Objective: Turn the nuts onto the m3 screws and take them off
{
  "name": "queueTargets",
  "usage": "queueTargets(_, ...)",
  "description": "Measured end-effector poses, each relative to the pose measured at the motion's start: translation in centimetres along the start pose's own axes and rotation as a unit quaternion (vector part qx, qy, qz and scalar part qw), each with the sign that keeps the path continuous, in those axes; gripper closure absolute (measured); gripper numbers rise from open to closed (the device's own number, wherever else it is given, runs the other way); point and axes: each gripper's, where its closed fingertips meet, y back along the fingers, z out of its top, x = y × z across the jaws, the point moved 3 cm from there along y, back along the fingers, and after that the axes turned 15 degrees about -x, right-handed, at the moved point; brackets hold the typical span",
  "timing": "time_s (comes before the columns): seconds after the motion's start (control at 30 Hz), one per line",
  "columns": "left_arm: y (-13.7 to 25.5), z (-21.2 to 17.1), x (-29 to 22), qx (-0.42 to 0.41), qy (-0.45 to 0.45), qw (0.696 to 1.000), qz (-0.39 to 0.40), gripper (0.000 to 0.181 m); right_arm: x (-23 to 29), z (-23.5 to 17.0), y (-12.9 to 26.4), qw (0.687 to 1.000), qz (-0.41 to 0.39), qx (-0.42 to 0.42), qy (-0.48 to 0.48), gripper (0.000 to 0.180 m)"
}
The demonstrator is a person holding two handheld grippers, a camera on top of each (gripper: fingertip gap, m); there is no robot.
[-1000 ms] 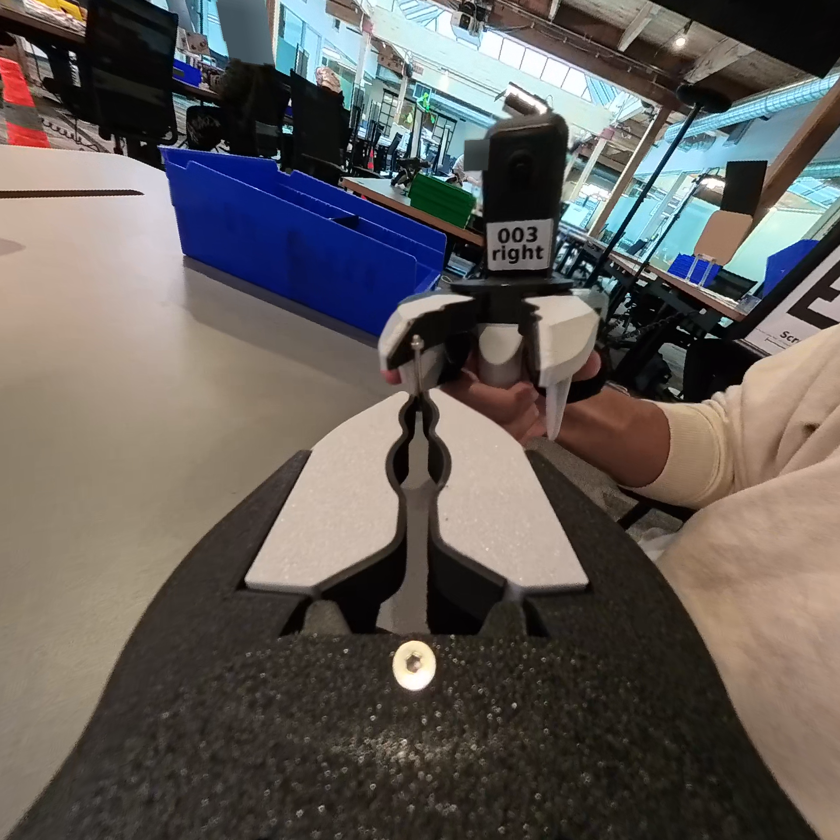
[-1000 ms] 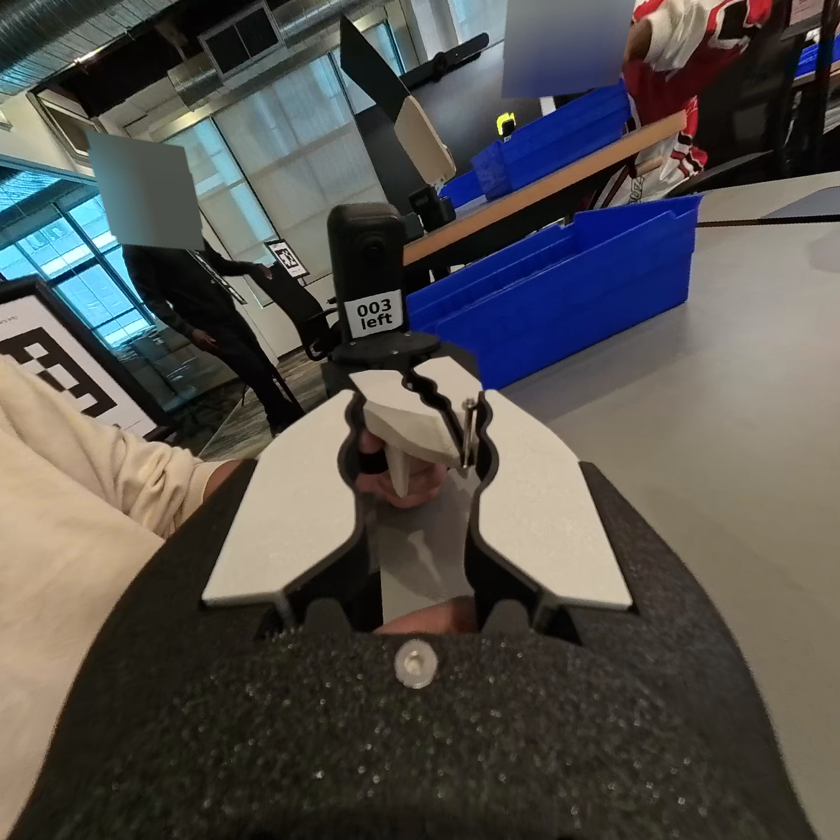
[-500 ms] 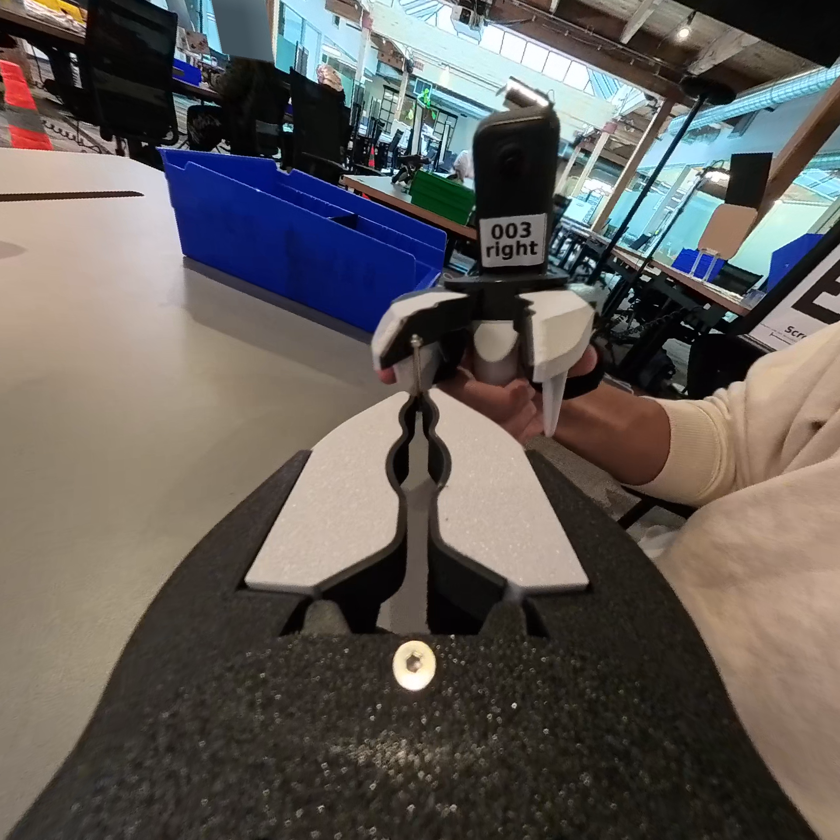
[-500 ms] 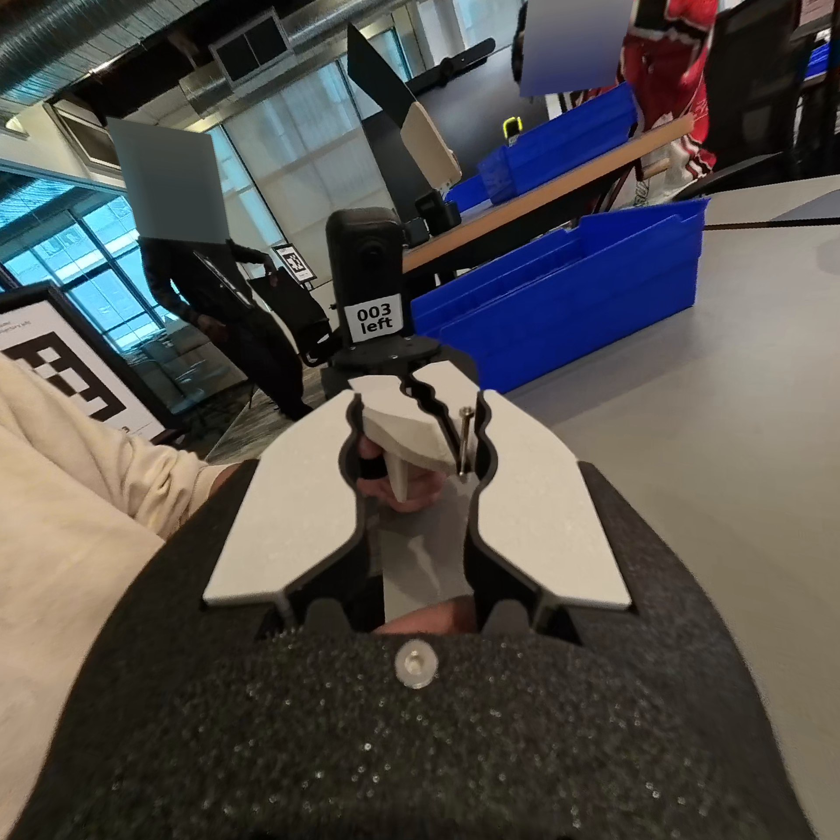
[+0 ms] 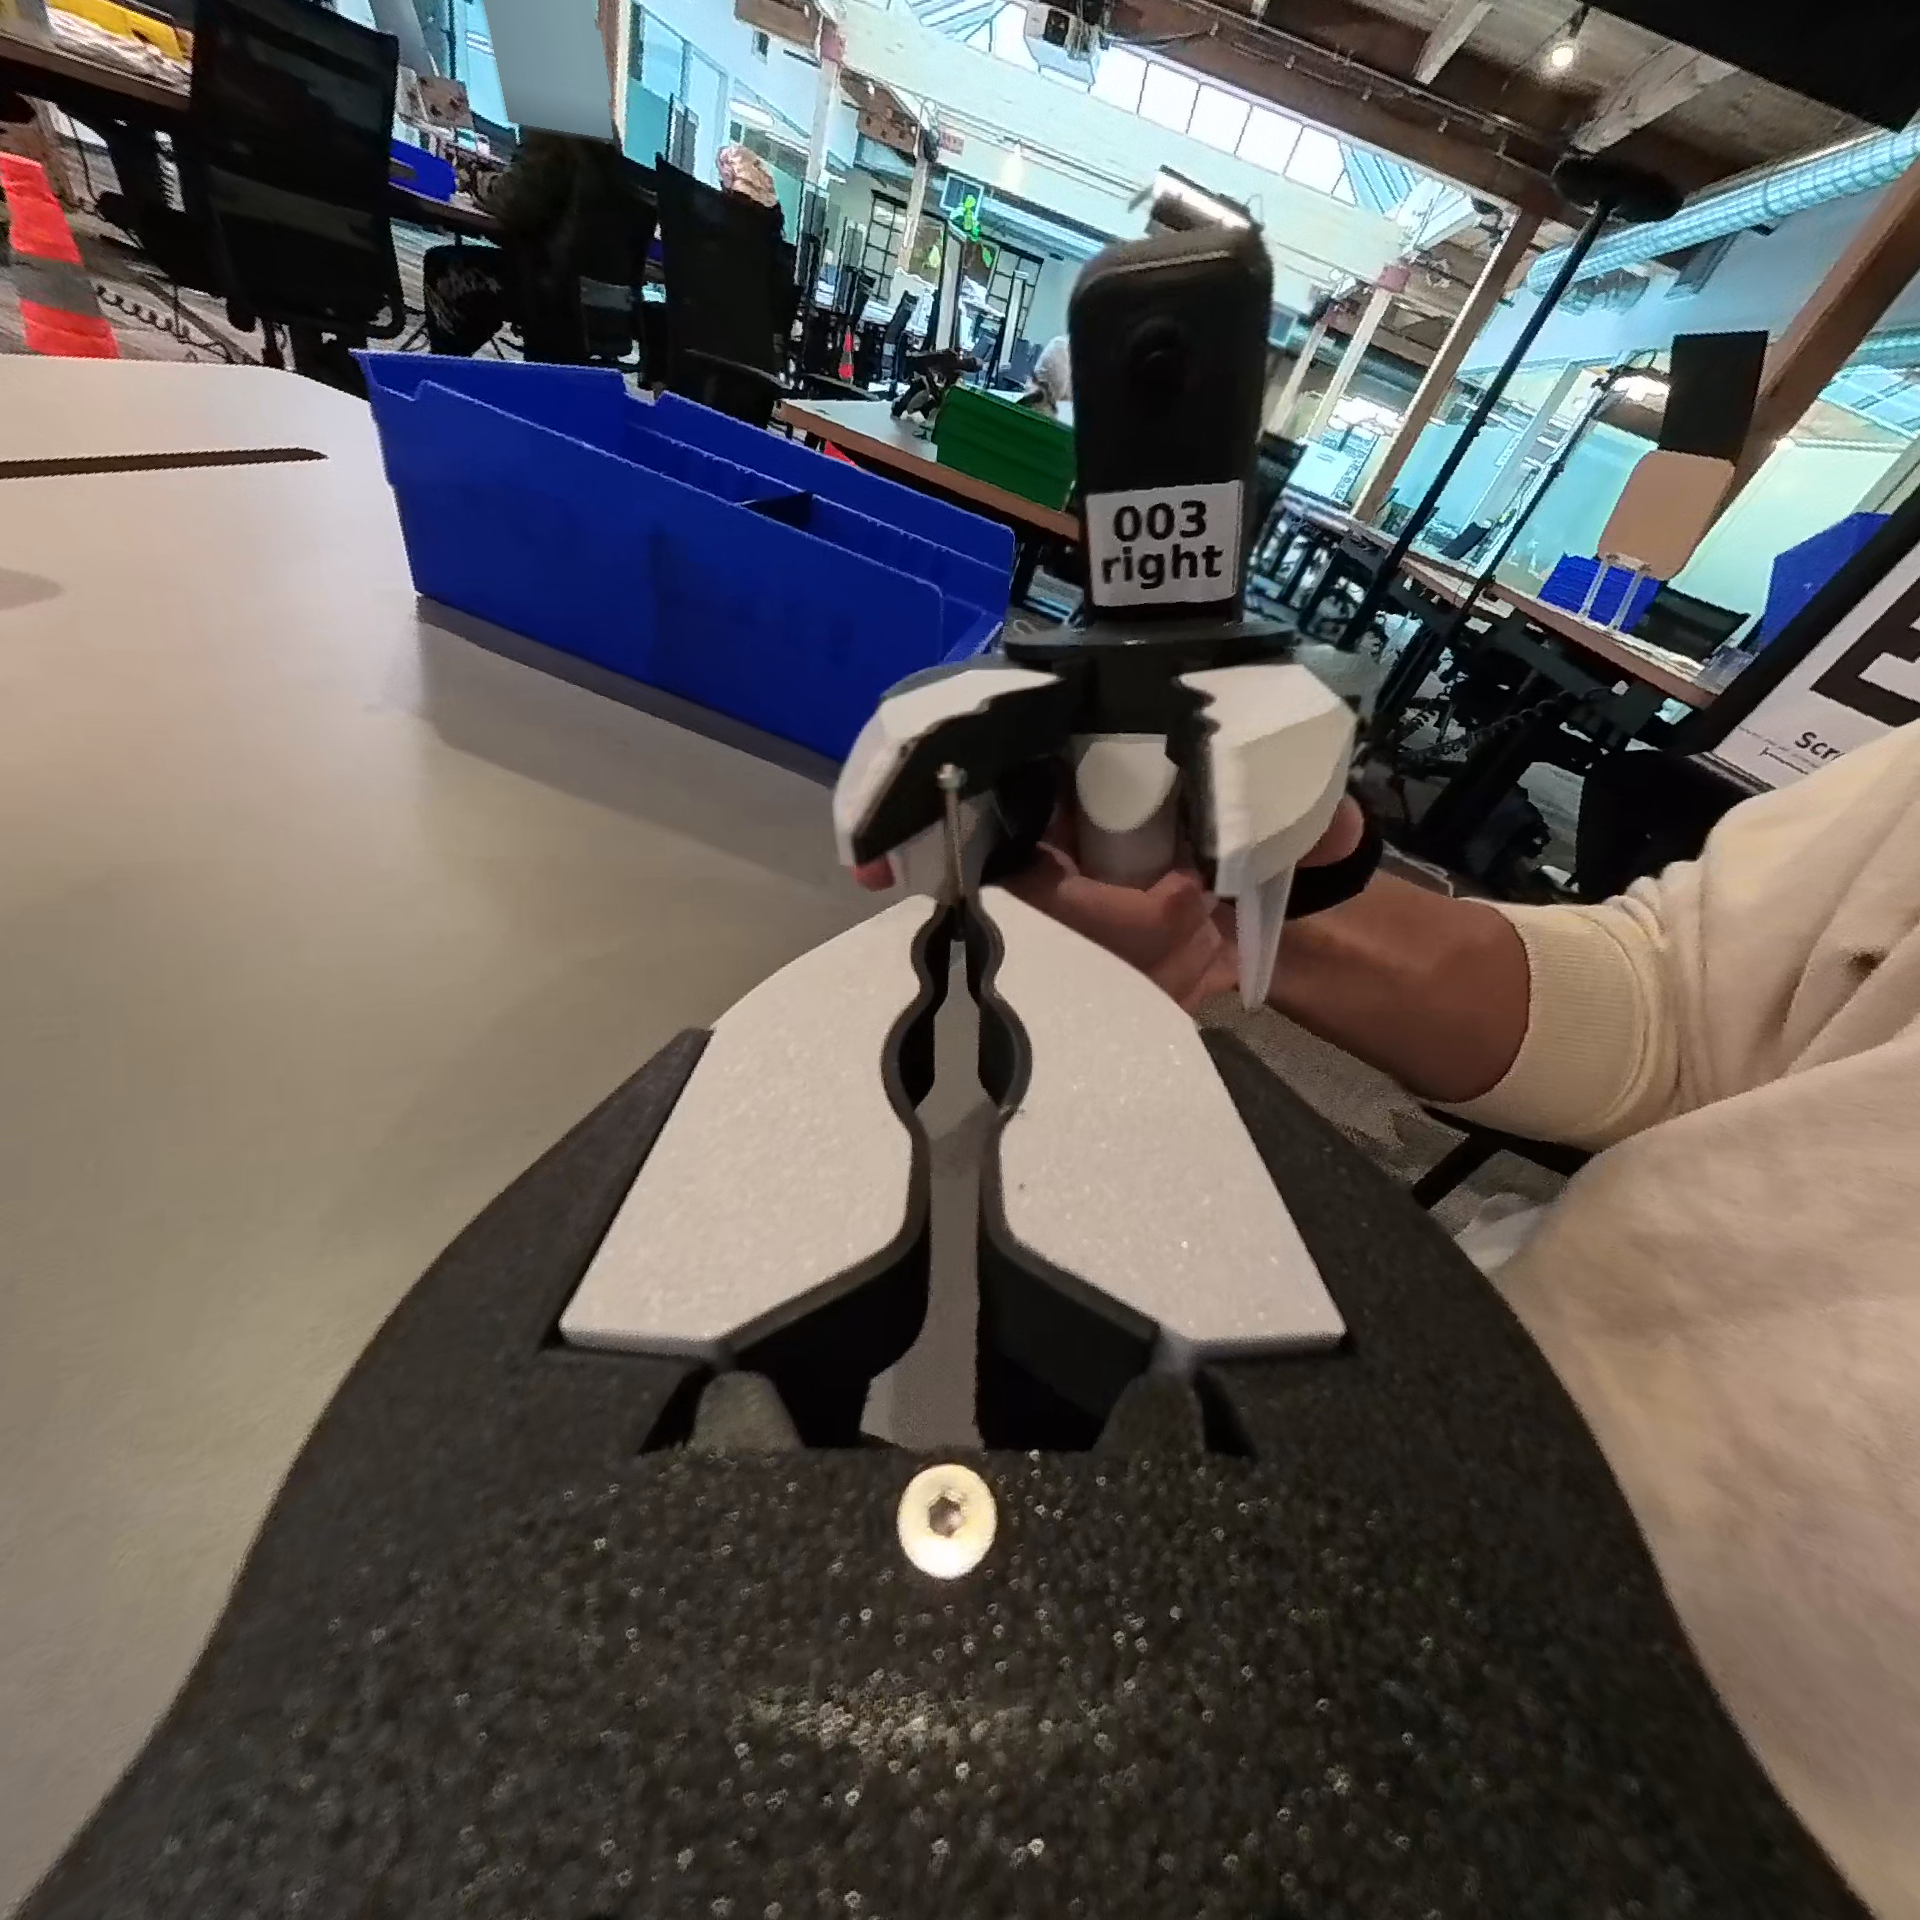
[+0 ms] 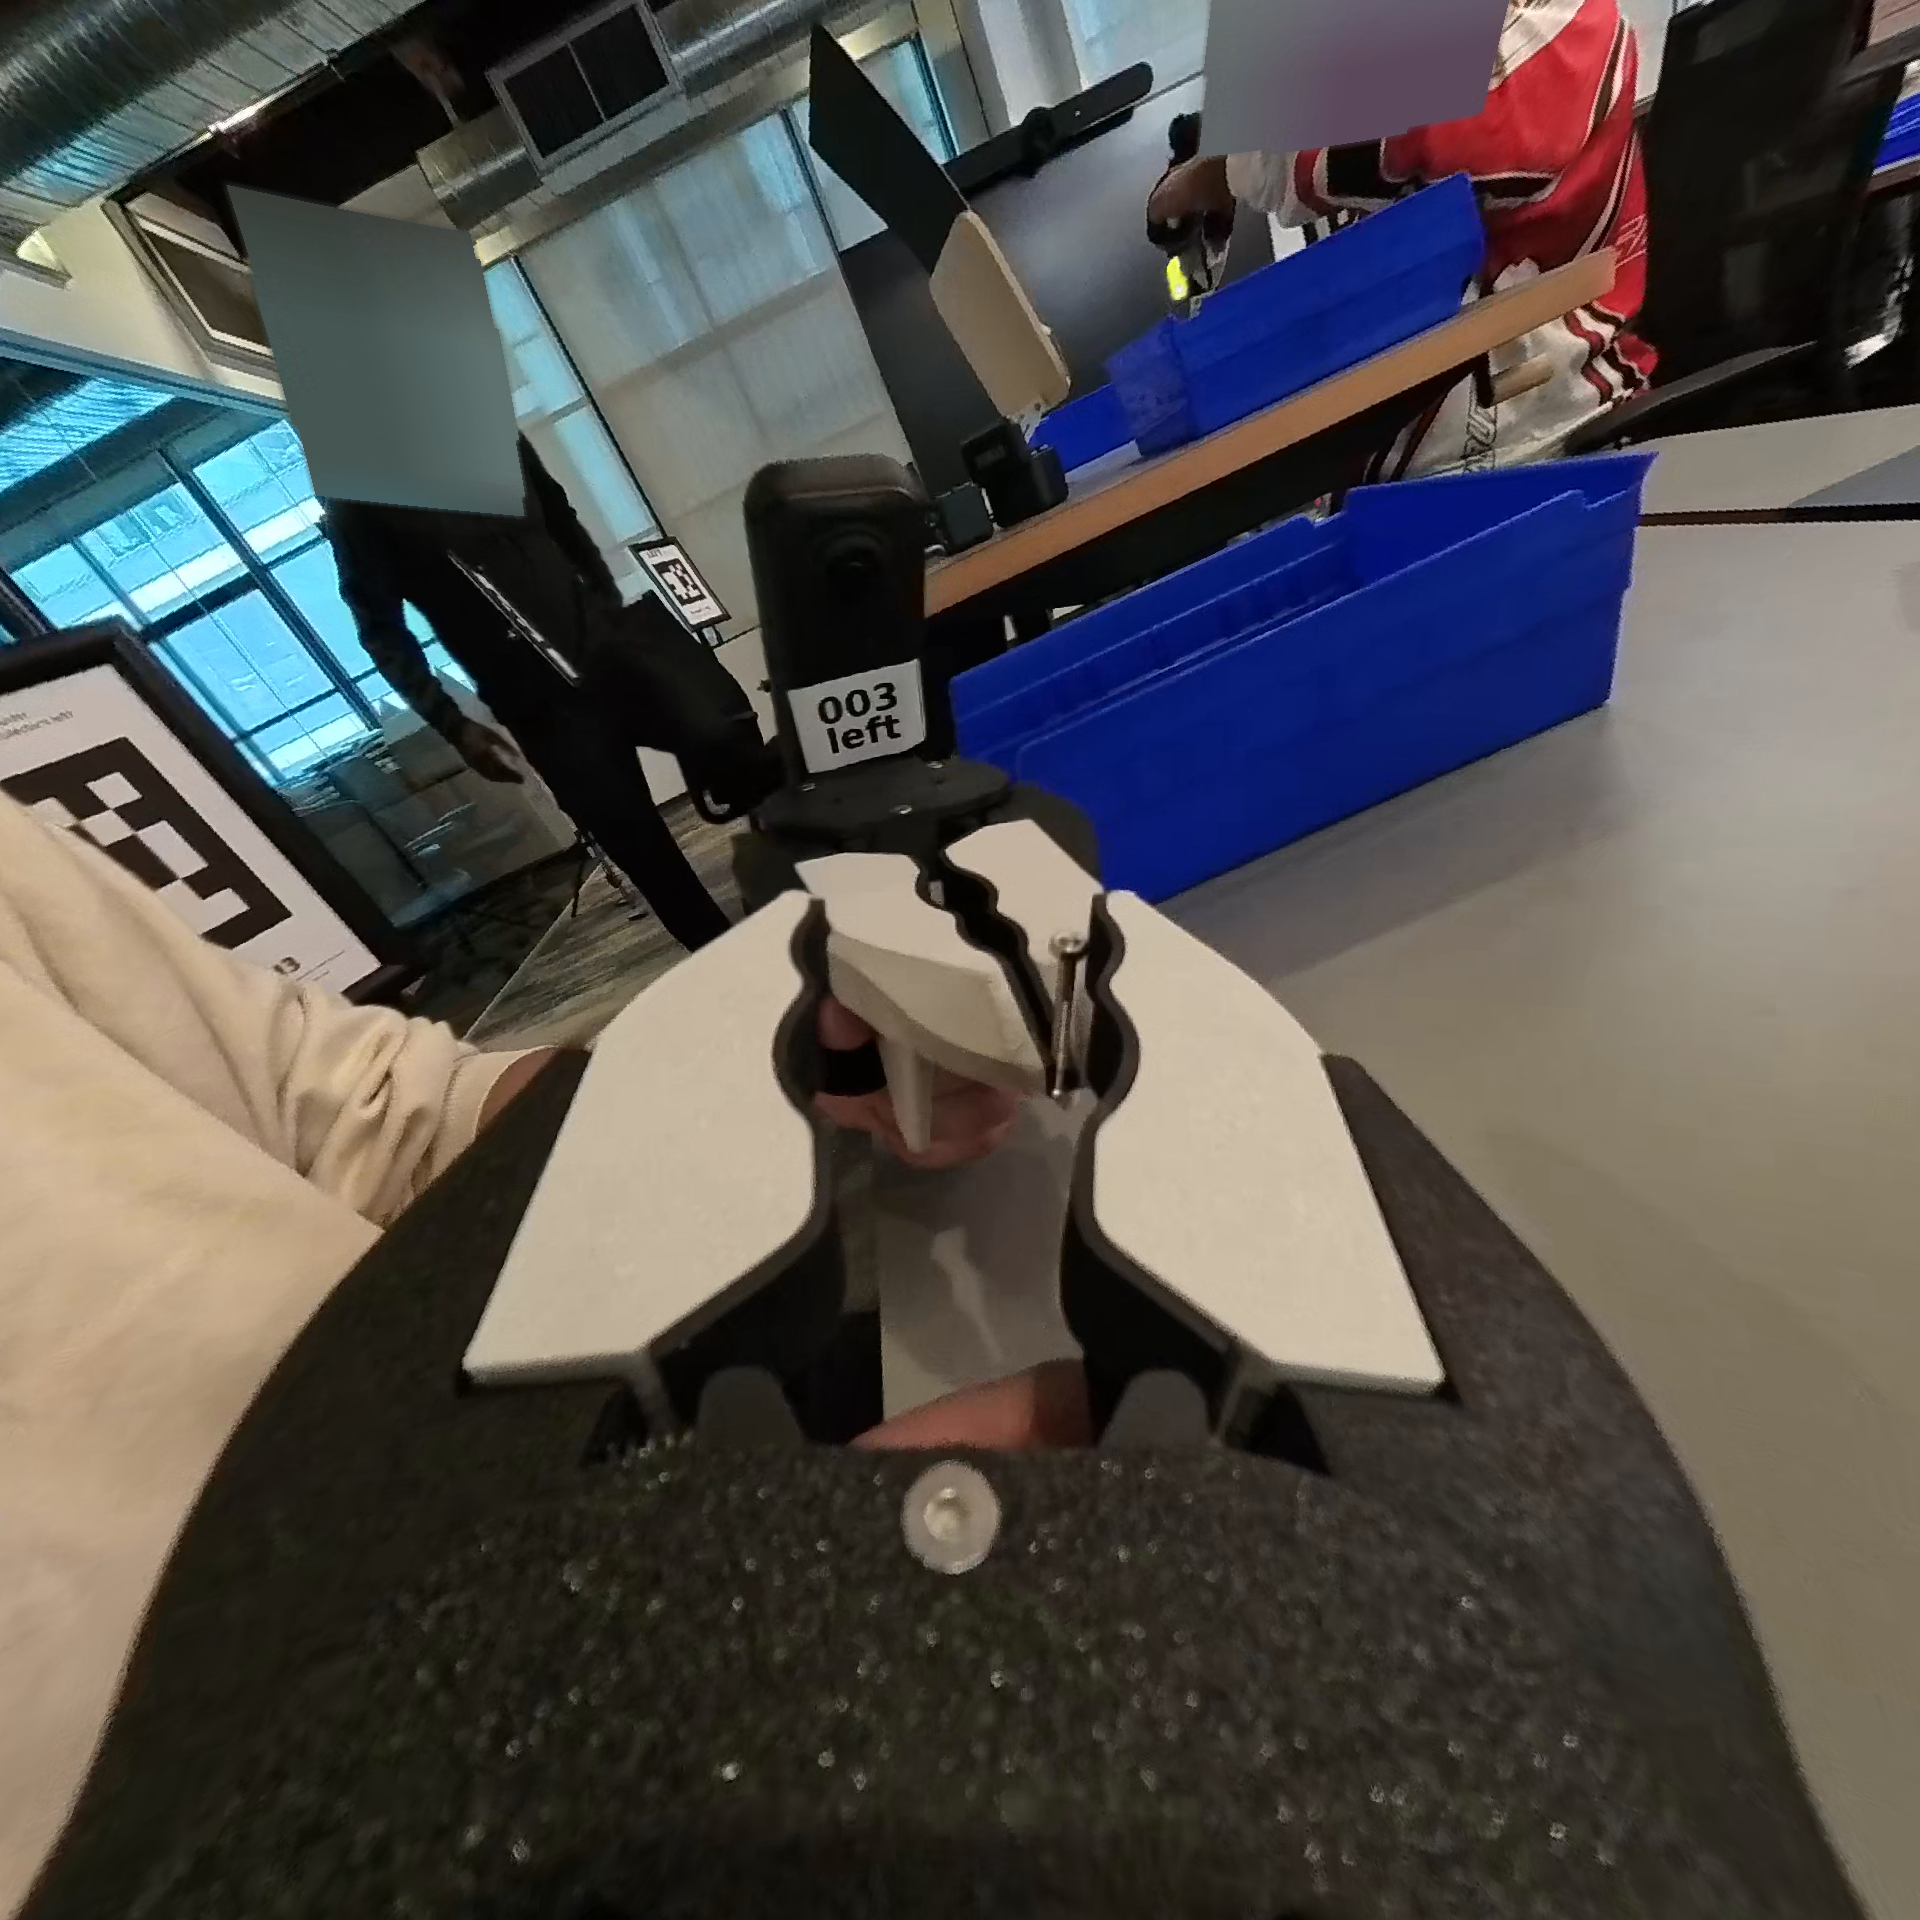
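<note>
My left gripper (image 5: pixel 961 920) is shut on a thin metal m3 screw (image 5: pixel 954 842) and holds it upright at the fingertips, head up, above the grey table (image 5: pixel 260 831). My right gripper (image 5: pixel 1091 790) faces it, held by a hand, with its jaws wide open. In the right wrist view the right gripper (image 6: pixel 956 925) is open around the left gripper's (image 6: pixel 1044 1049) tips, and the screw (image 6: pixel 1062 1013) stands close against the inner edge of its right finger (image 6: pixel 1226 1091). I cannot tell whether they touch. I see no nut.
A long blue bin (image 5: pixel 675 582) stands on the table behind the grippers; it also shows in the right wrist view (image 6: pixel 1299 707). A cream sleeve (image 5: pixel 1662 1039) comes in from the right. Two people (image 6: pixel 540 644) and a sign board (image 6: pixel 135 831) stand beyond the table edge.
The right gripper has tilted and shifted slightly while staying open around the screw. The left gripper has kept its hold on the screw.
</note>
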Motion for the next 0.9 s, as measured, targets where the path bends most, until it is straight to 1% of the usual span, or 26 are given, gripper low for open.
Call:
queueTargets(0.07, 0.0, 0.1, -0.1, -0.002, 0.000, 1.000, -0.001, 0.179, -0.3, 0.1, 0.1, 1.000, -0.006, -0.001, 0.002, 0.132)
queueTargets(0.27, 0.4, 0.2, 0.4, -0.006, 0.003, 1.000, 0.005, 0.179, 0.5, 1.2, 2.1, 1.000, -0.008, -0.009, 0.005, 0.135)
queueTargets(0.47, 0.3, 0.2, 0.3, -0.004, 0.001, 1.000, 0.008, 0.179, 0.2, 0.6, 0.8, 1.000, -0.001, -0.011, -0.002, 0.139)
queueTargets(0.5, 0.4, 0.3, 0.3, -0.006, 0.001, 1.000, 0.008, 0.179, 0.0, 0.8, 0.8, 1.000, -0.008, -0.016, -0.002, 0.135)
queueTargets(0.6, 0.6, 0.5, 0.4, -0.007, -0.005, 1.000, 0.012, 0.179, 0.1, 1.7, 1.5, 0.999, -0.014, -0.029, 0.006, 0.136)
queueTargets(0.67, 0.6, 0.6, 0.2, -0.006, -0.004, 1.000, 0.009, 0.179, -0.4, 1.9, 1.8, 0.998, -0.051, -0.035, 0.025, 0.140)
queueTargets(0.7, 0.6, 0.5, 0.1, -0.002, -0.006, 1.000, 0.005, 0.179, -0.9, 1.7, 1.9, 0.995, -0.085, -0.026, 0.045, 0.141)
queueTargets(0.73, 0.5, 0.4, 0.0, 0.004, -0.011, 1.000, 0.003, 0.179, -1.4, 1.5, 1.9, 0.992, -0.110, -0.014, 0.068, 0.146)
queueTargets(0.77, 0.4, 0.2, -0.1, 0.010, -0.017, 1.000, 0.002, 0.179, -1.3, 1.3, 1.8, 0.990, -0.113, -0.002, 0.084, 0.154)
queueTargets(0.8, 0.3, 0.1, -0.3, 0.015, -0.020, 1.000, 0.000, 0.179, -1.0, 1.0, 1.7, 0.990, -0.105, 0.009, 0.091, 0.157)
queueTargets(0.9, 0.2, 0.0, -0.5, 0.020, -0.020, 1.000, -0.005, 0.179, -0.4, 1.0, 1.7, 0.993, -0.081, 0.012, 0.091, 0.156)
